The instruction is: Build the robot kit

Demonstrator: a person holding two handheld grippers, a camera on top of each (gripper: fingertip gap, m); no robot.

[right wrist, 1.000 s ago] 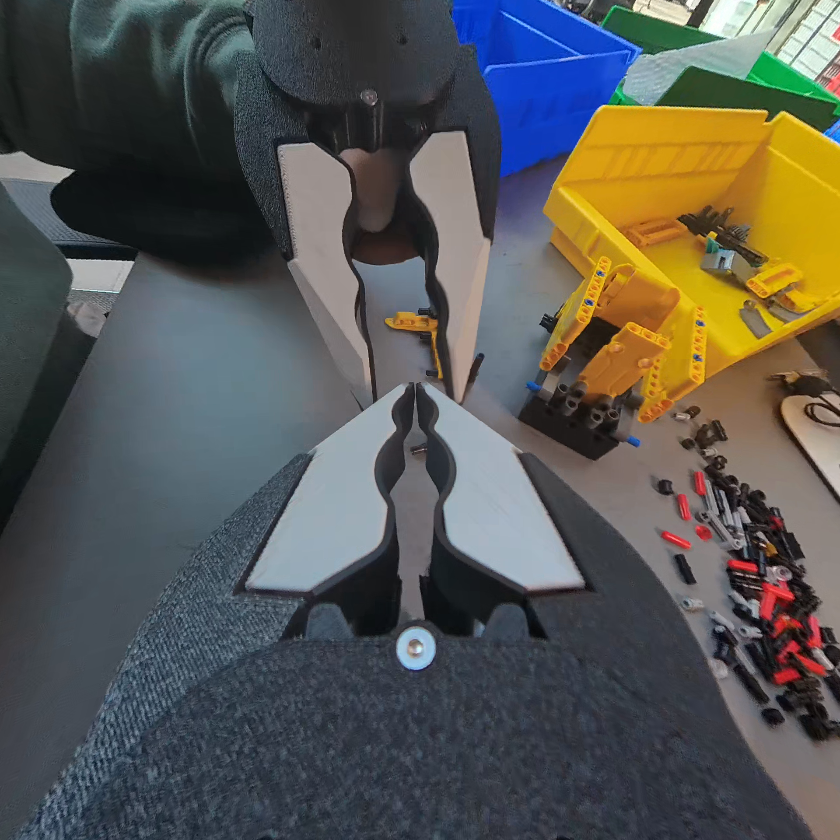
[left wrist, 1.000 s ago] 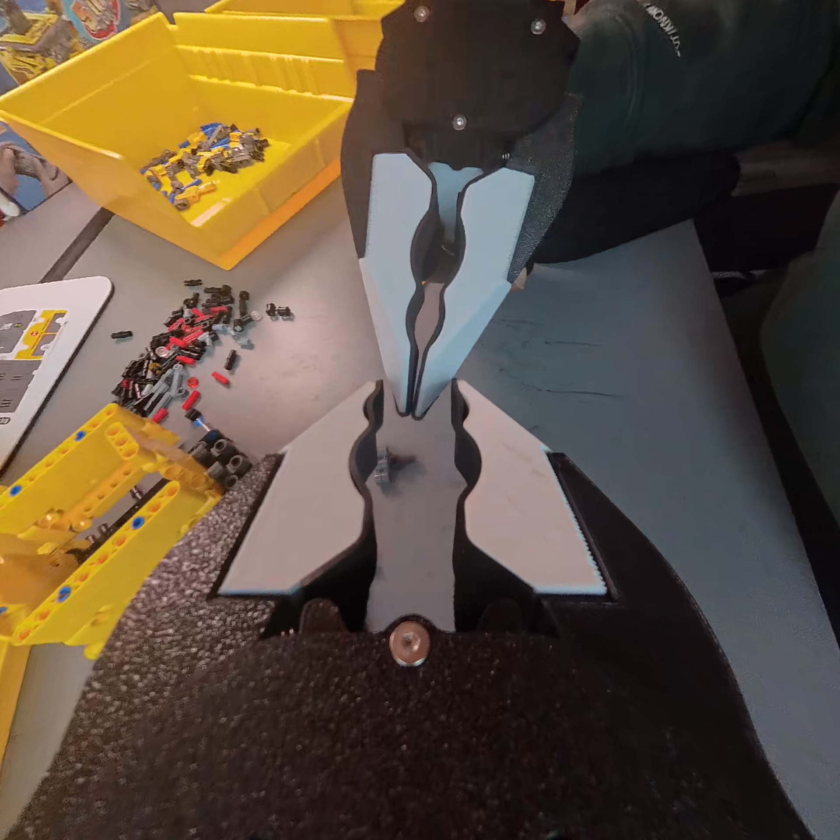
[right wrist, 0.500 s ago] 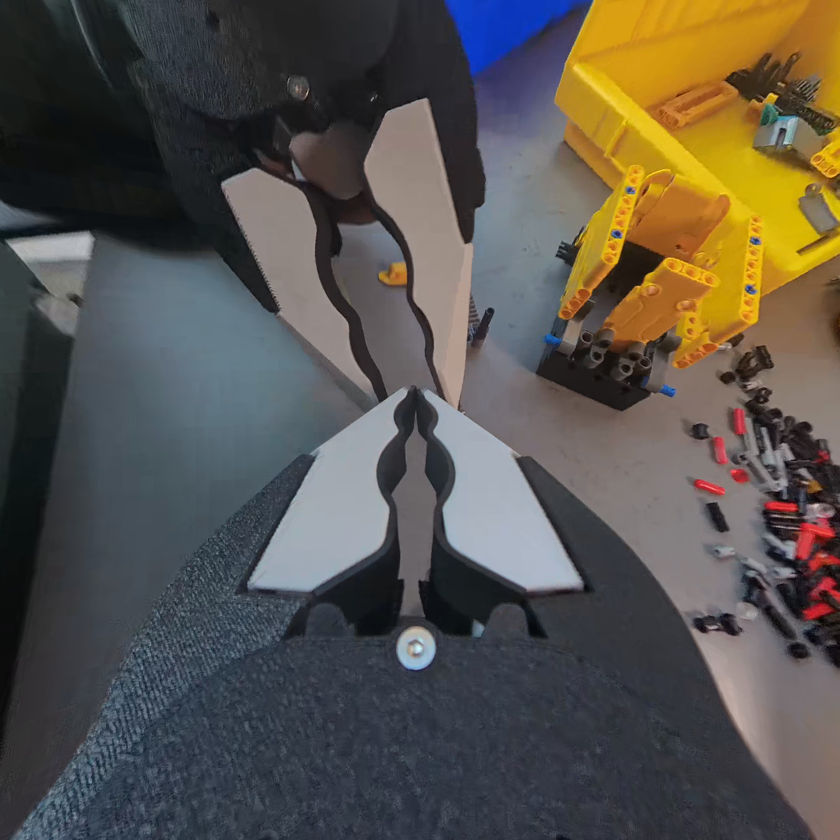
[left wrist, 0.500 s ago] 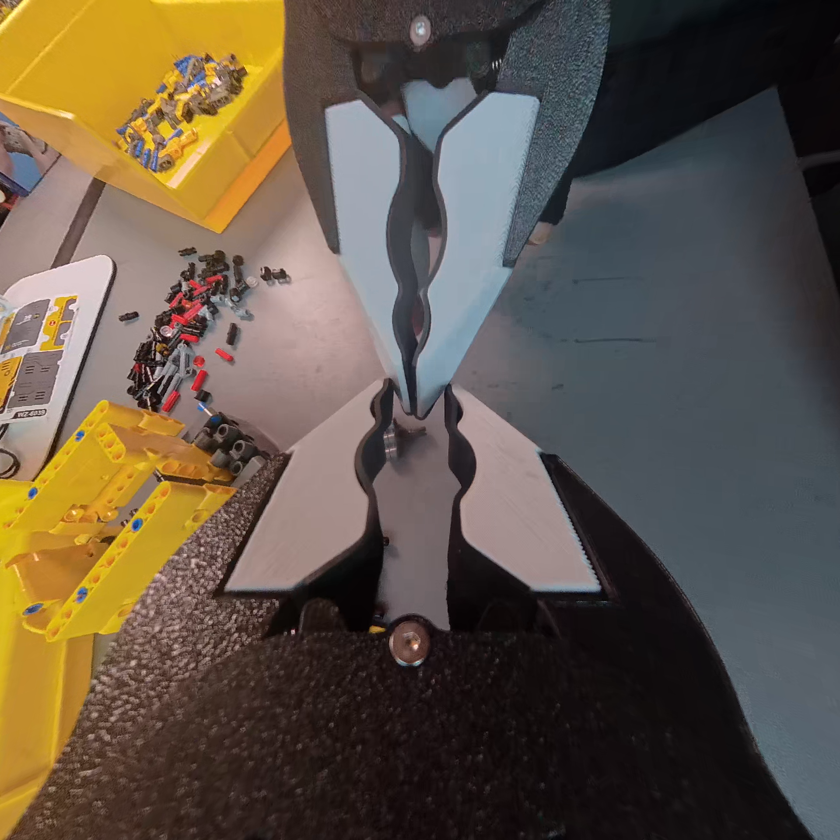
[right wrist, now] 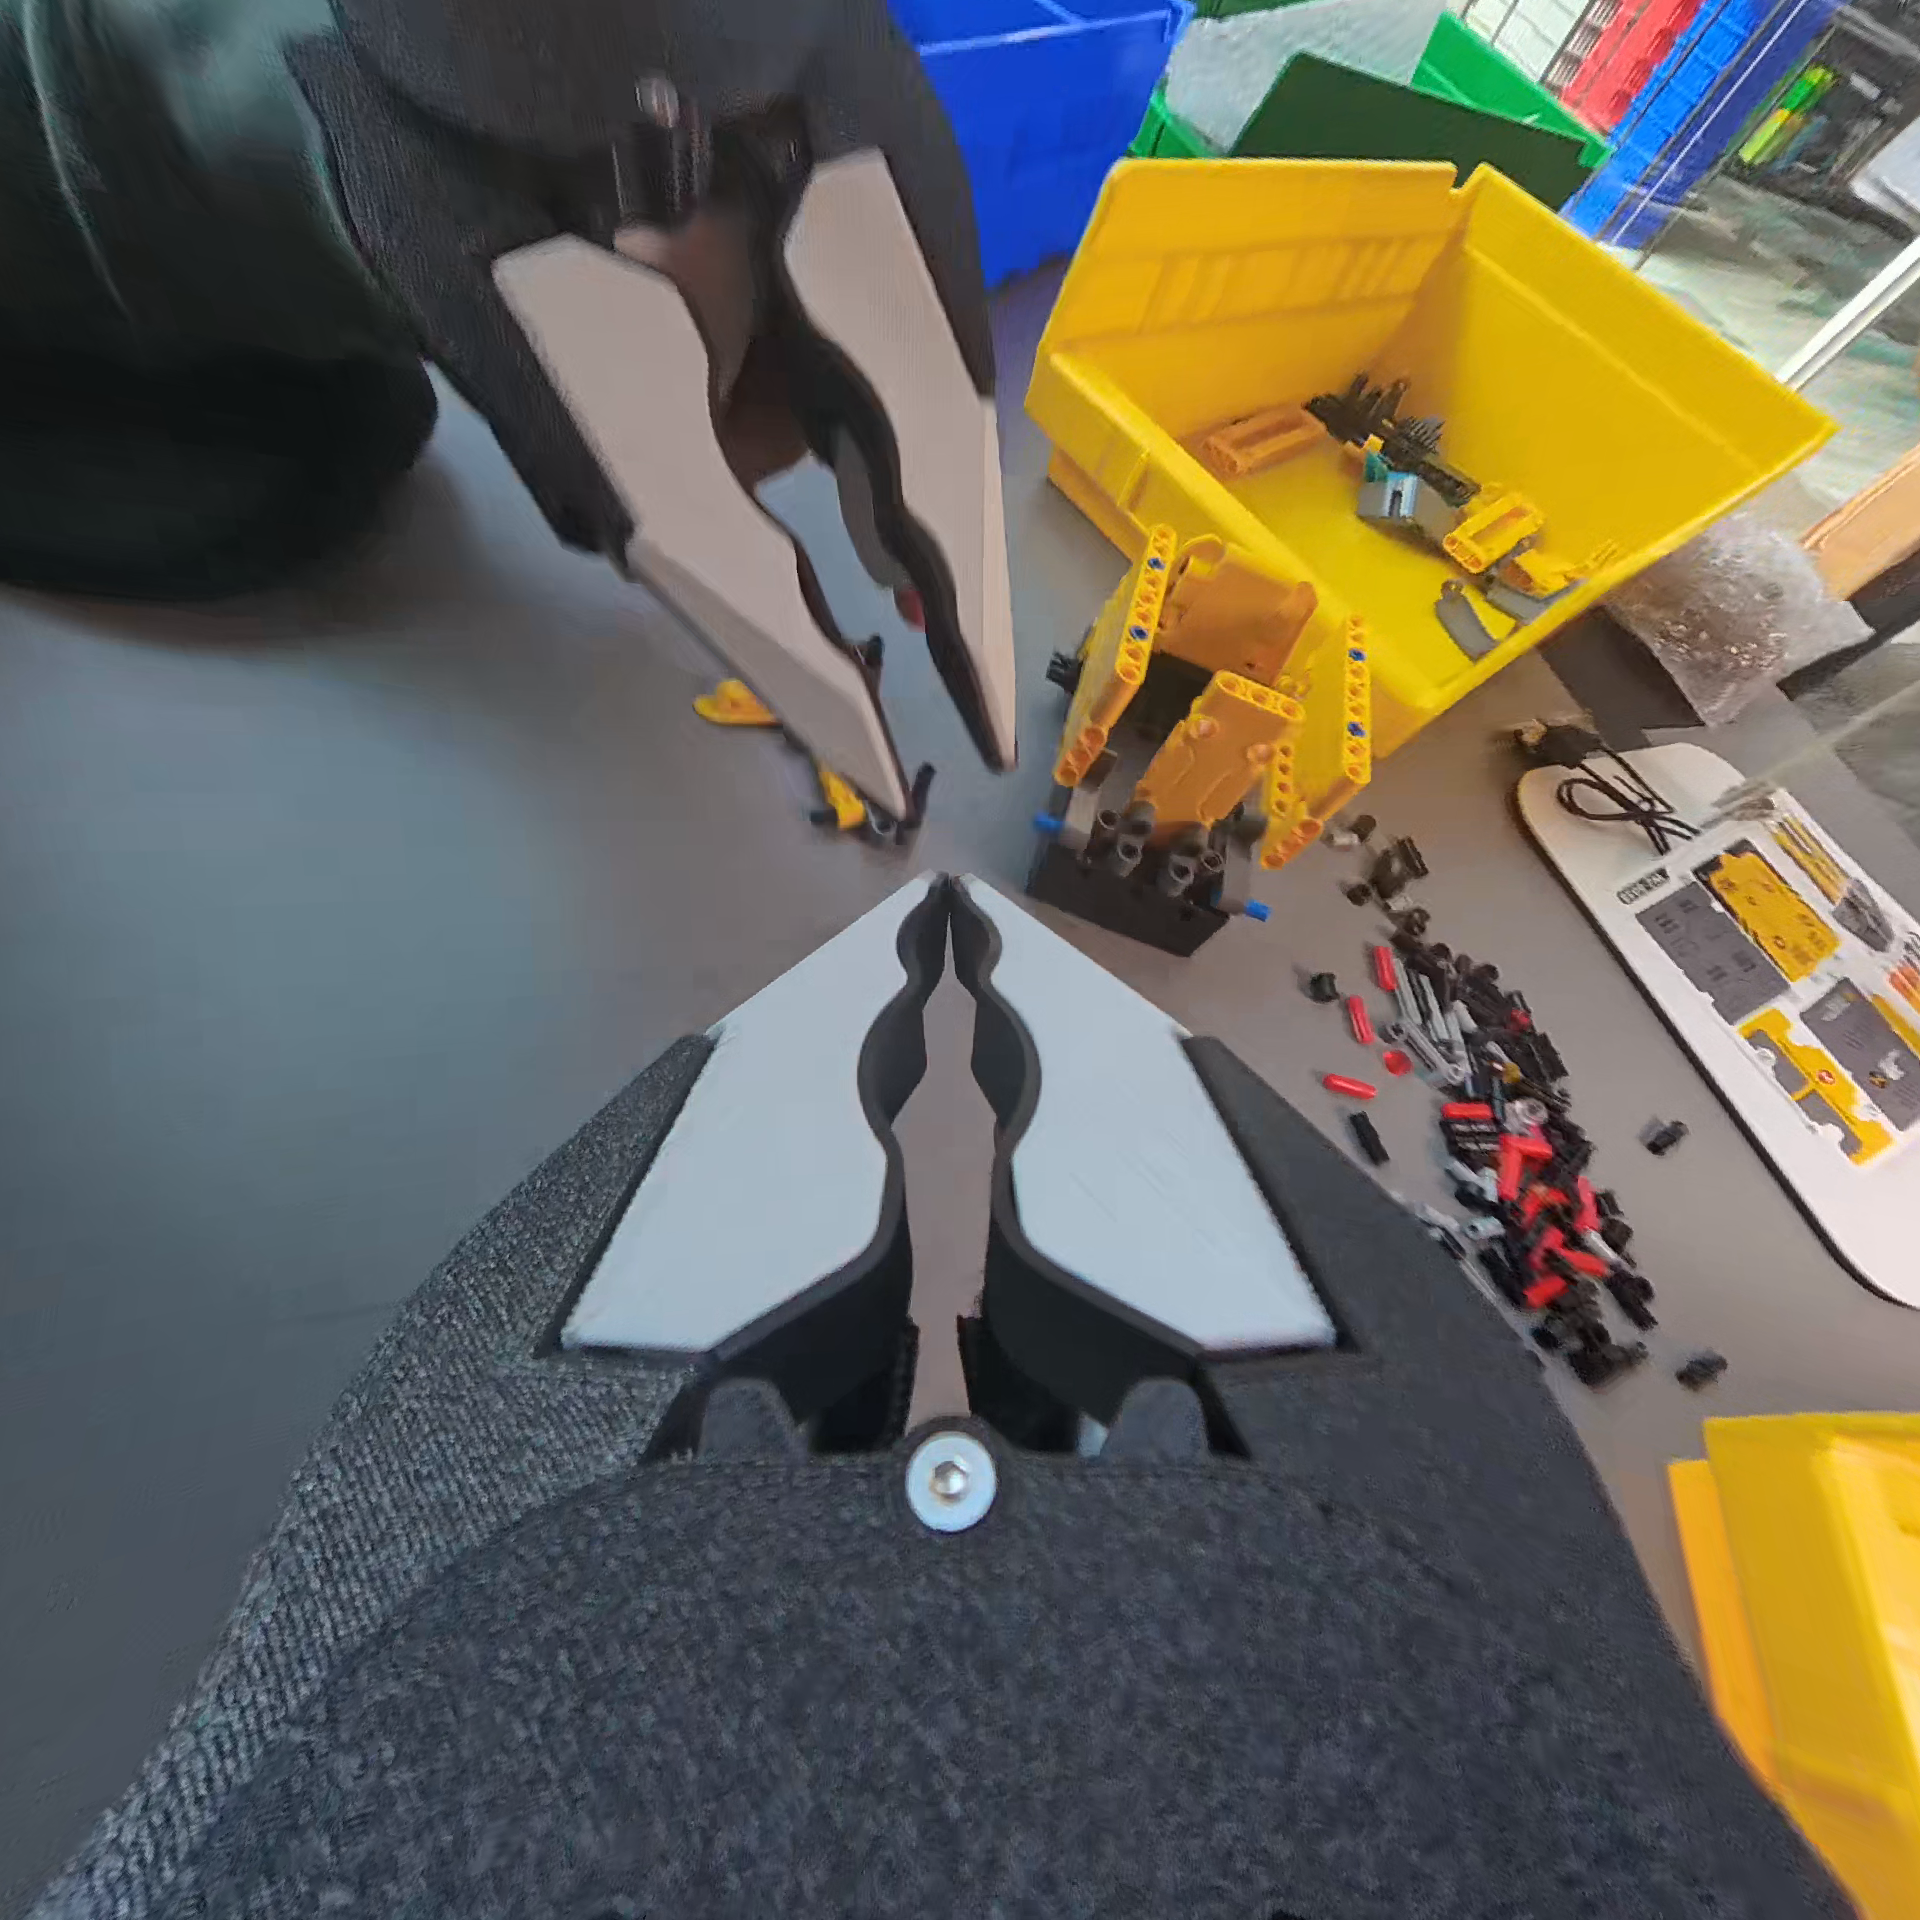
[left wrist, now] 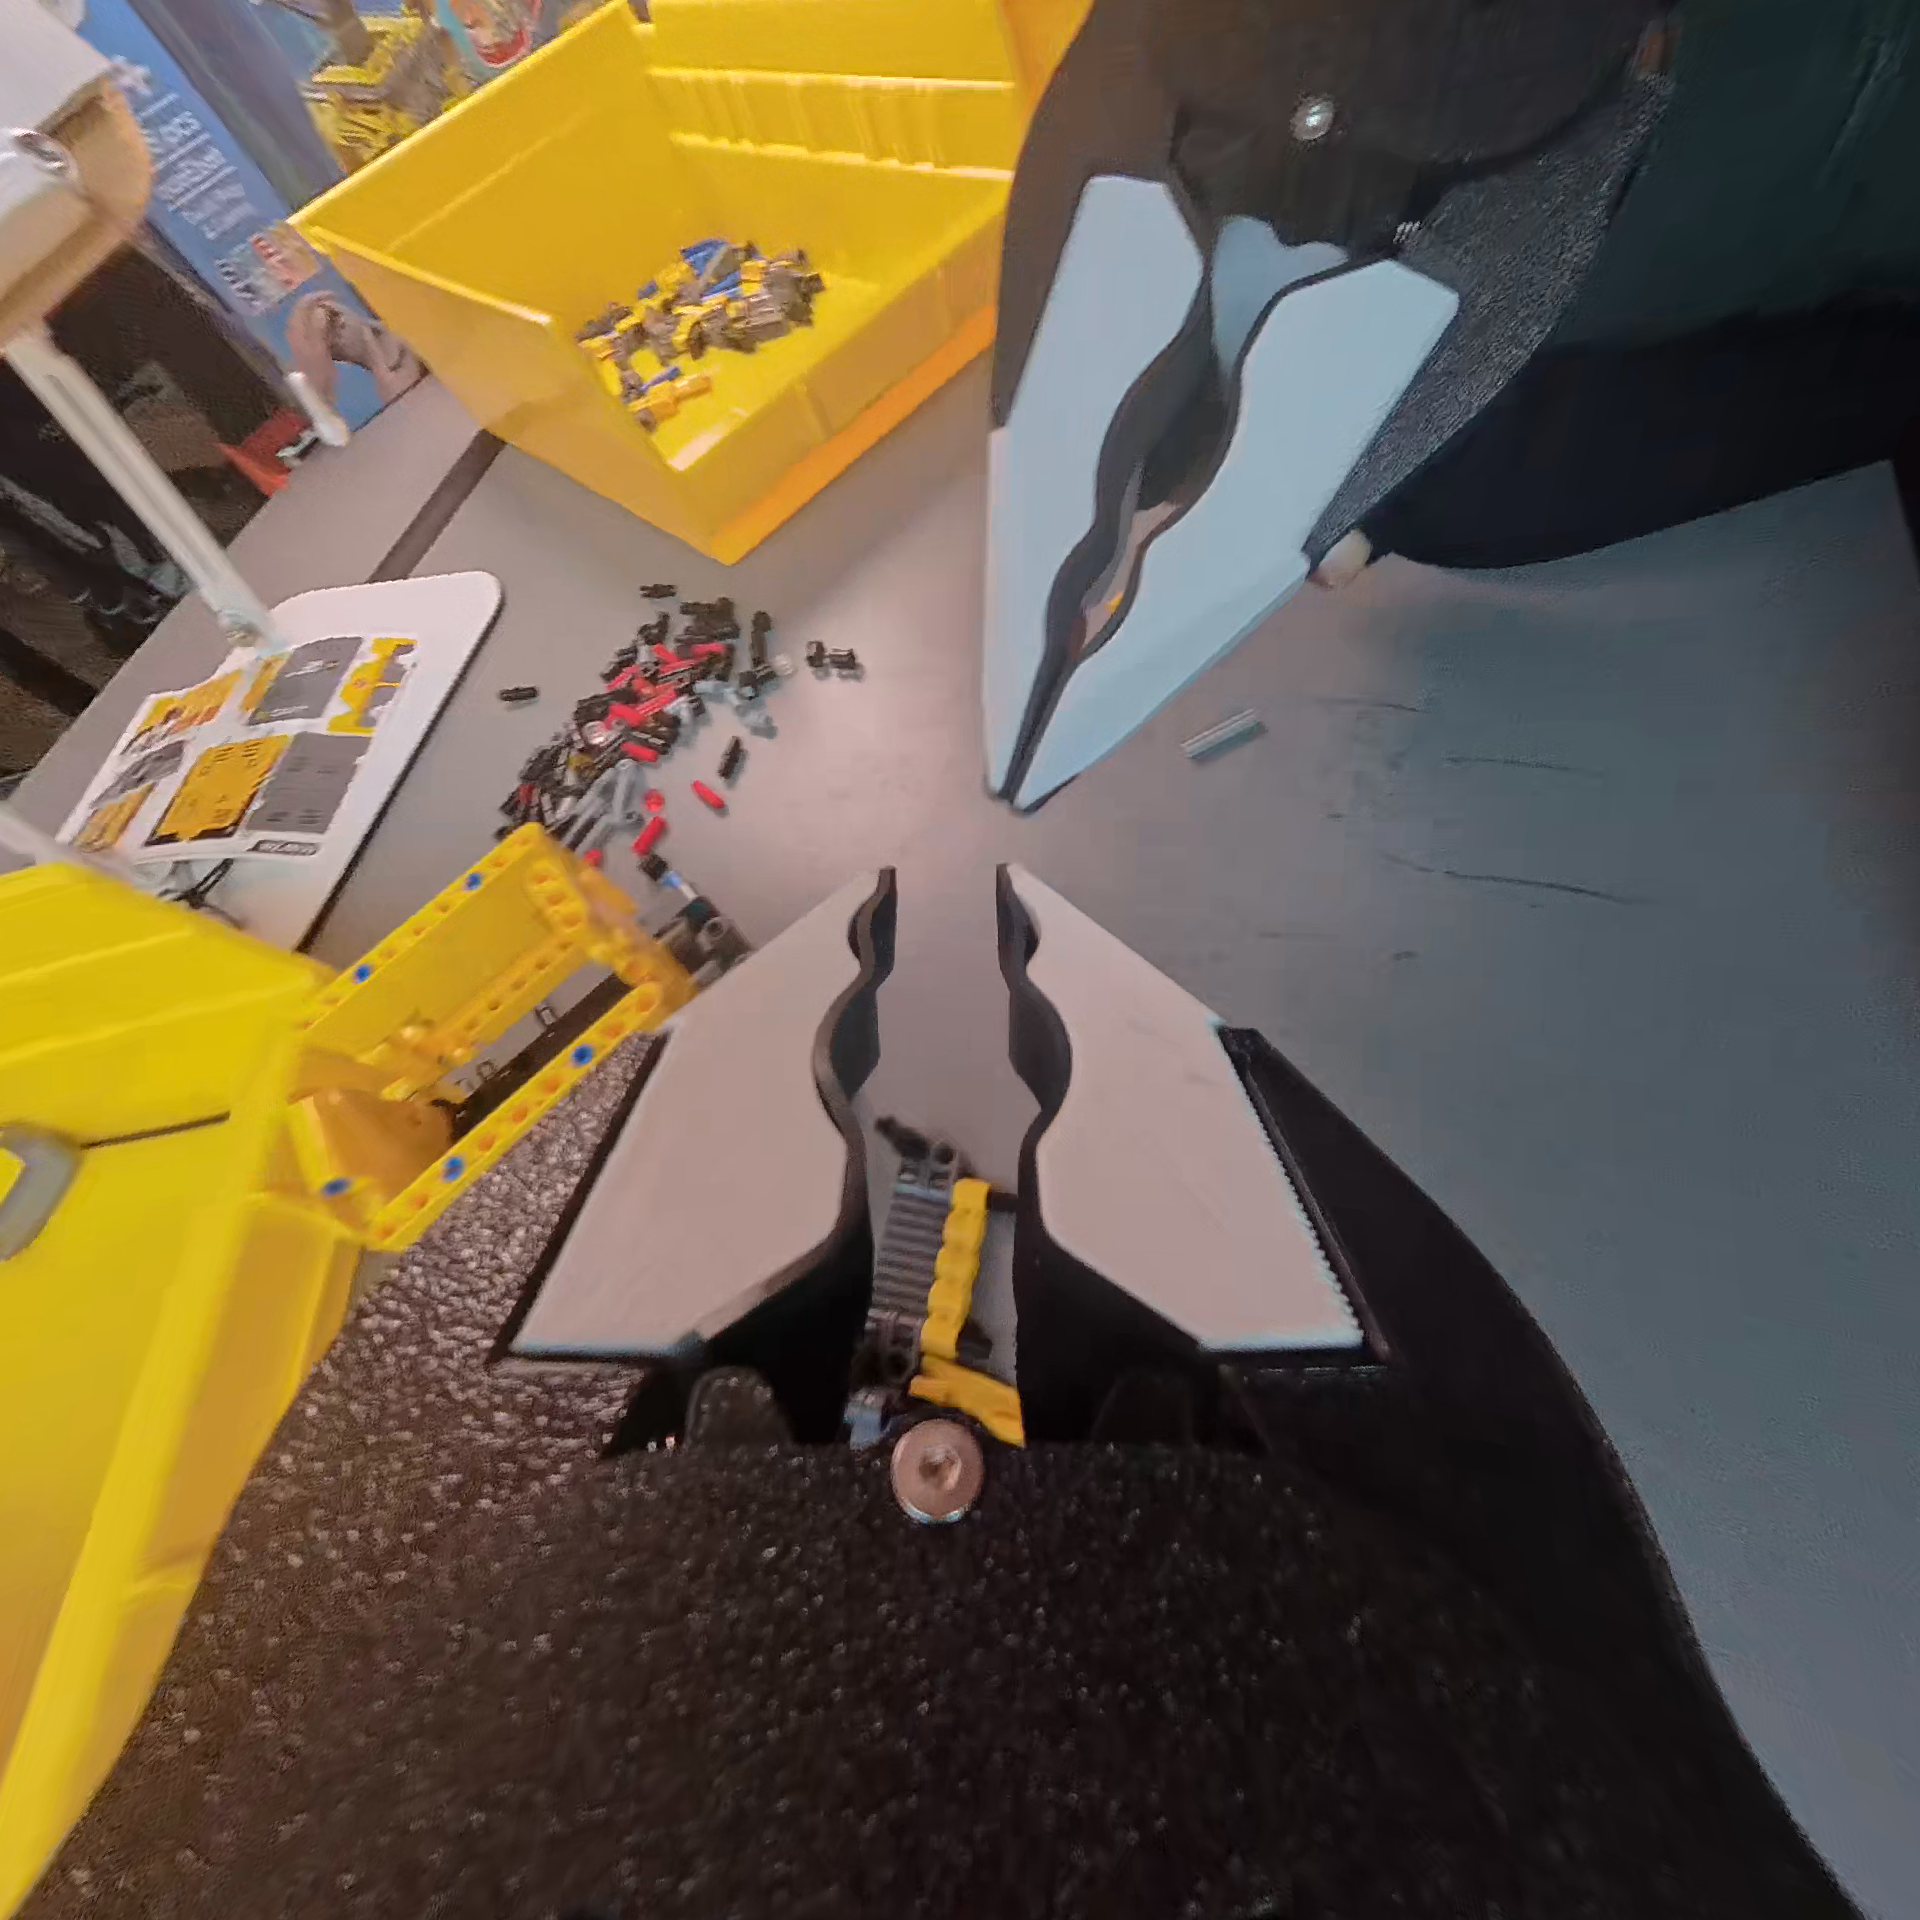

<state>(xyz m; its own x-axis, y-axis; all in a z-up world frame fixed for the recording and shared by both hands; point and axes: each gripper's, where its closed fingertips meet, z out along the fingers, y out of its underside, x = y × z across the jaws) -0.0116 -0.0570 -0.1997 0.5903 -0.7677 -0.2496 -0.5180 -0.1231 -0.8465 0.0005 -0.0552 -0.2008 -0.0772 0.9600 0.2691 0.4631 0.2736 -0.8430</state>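
In my left wrist view, at 9 o'clock, the yellow brick assembly stands beside a near bin. At 11 o'clock the pile of small pins lies below the yellow bin.

The left gripper has its fingers spread and pinches nothing. A grey toothed rack with a yellow beam shows through the gap, apparently lying on the desk beneath.

Half a second ago the two grippers met tip to tip over a small grey piece. Now they are apart, and that piece is gone from the gap.

At 1 o'clock the right gripper has its fingers pressed together, and I see nothing between them. A short grey rod lies just beside it.
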